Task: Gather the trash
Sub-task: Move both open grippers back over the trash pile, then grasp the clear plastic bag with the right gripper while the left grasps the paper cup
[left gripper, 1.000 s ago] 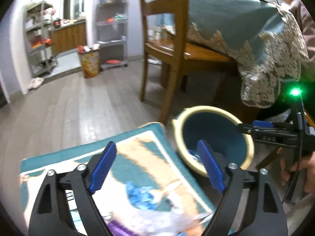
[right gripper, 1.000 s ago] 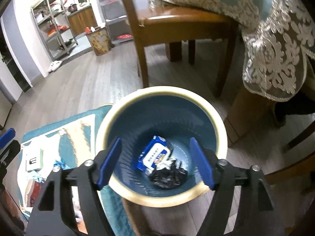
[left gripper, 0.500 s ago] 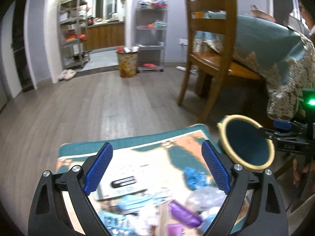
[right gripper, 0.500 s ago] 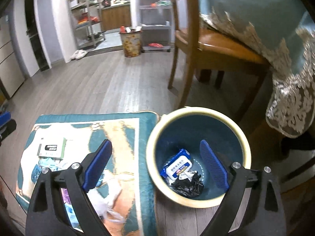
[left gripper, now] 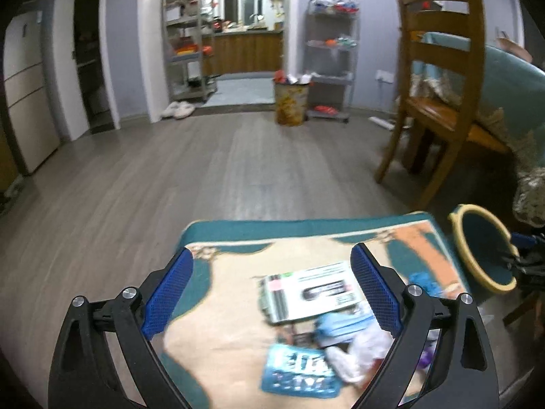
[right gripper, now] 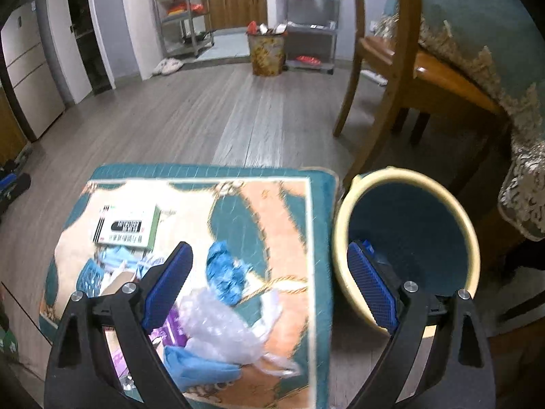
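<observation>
Both claws, left claw point(left gripper: 272, 289) and right claw point(right gripper: 269, 283), gape empty; bin point(right gripper: 405, 184) contents hidden.

Each gripper point(left gripper: 271, 285) point(right gripper: 269, 285) has black arms, blue textured pads, silver screws.

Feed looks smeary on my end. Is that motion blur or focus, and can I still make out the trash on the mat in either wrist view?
Left wrist: motion smear on the white box and blue packet; left claw stays sharp. Right wrist: mat and crumpled blue trash softly smeared but recognisable; bin rim clear; right claw sharp. Fisheye bends the edges and lighting is dim in both.
</observation>
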Demonstrator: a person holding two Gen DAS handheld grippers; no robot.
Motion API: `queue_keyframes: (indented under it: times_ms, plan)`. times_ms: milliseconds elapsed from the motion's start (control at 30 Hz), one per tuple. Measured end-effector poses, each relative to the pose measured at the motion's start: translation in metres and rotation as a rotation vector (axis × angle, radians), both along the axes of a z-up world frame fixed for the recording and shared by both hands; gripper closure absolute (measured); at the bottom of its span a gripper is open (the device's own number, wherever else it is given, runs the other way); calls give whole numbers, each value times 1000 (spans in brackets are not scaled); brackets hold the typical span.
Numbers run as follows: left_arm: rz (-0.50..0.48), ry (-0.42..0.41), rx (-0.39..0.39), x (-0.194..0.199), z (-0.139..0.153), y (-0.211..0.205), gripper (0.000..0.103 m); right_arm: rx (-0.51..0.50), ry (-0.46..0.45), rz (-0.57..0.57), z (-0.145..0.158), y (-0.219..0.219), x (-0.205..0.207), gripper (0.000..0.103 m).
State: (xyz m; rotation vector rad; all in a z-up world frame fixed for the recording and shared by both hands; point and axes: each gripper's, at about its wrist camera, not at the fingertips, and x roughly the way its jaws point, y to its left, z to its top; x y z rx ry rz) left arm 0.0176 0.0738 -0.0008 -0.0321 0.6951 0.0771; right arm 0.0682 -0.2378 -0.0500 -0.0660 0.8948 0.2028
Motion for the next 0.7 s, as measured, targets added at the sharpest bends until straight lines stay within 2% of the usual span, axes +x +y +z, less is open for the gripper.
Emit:
queue_keyframes:
  times_ms: [233,367,467,567,700]
  plan:
    - [44,60,-32,12,-22,15,10,-20,81,63,-31,25,-13,13]
    - [27,80,-25,19,-30,9,10,-65,99,129,-45,31,-19,13]
    - [14,95,-50,22,-35,5,10,-77,133,152,-57,31,-19,13]
    - [-9,131,-68,22,-44,-4,10,-68,165,168,-65,31,-16,14]
    - [-112,180,-77,23,-54,-30,10,-62,183,205,-69,33,-16,20]
